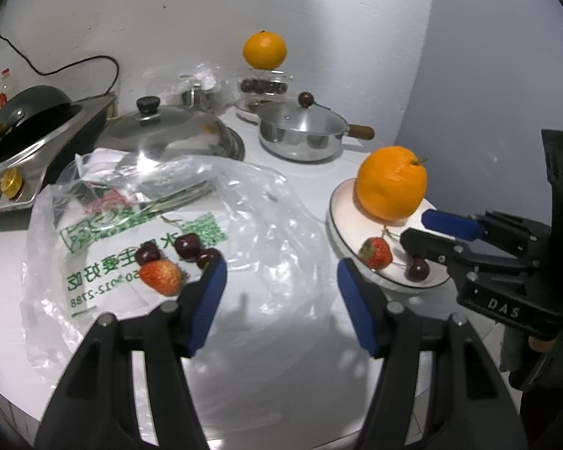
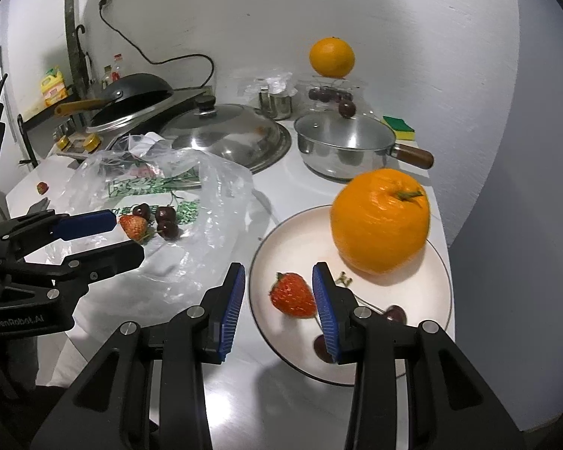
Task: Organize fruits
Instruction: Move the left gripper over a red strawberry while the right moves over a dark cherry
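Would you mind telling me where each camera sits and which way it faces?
Left wrist: on the left gripper, facing the plastic bag with its strawberry; own open jaws and the right gripper show.
Right wrist: on the right gripper, facing the plate; own open jaws and the left gripper show.
Shared: bag, plate, large orange.

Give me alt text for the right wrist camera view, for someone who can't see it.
The right claw hangs open over a white plate holding a large orange, a strawberry and cherries. To the left, the open left claw points at a strawberry and cherries on a clear plastic bag; pots sit behind.
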`<state>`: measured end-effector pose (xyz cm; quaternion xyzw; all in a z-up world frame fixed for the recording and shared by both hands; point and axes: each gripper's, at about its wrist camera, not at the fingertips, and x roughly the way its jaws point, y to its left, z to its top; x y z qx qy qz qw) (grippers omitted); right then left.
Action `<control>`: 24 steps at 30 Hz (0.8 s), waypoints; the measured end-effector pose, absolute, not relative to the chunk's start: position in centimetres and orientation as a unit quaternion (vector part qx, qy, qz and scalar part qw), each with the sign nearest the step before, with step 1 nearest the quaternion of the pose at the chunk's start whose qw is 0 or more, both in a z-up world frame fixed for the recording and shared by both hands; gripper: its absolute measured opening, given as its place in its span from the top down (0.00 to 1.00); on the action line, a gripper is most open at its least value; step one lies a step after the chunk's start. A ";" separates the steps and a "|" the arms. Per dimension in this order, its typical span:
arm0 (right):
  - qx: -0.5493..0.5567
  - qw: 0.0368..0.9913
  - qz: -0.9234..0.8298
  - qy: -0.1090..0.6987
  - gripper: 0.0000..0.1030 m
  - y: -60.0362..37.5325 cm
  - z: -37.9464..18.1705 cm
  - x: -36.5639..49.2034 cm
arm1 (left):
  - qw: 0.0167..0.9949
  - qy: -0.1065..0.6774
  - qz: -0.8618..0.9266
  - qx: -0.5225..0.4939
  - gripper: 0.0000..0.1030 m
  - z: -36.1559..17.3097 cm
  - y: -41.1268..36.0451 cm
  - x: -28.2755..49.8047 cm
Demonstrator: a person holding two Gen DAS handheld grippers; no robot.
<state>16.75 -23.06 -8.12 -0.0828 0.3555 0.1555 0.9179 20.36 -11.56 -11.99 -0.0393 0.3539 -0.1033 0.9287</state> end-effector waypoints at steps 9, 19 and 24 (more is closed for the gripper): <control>-0.092 0.915 0.168 0.356 0.62 -20.8 -8.3 17.0 | 0.931 0.351 -0.089 -0.049 0.39 -11.9 -9.3 19.8; -0.098 0.911 0.179 0.358 0.62 -18.6 -8.5 17.6 | 0.931 0.352 -0.076 -0.058 0.39 -12.2 -7.1 19.6; -0.101 0.909 0.186 0.359 0.61 -17.4 -8.6 18.0 | 0.931 0.353 -0.071 -0.062 0.39 -12.4 -6.1 19.8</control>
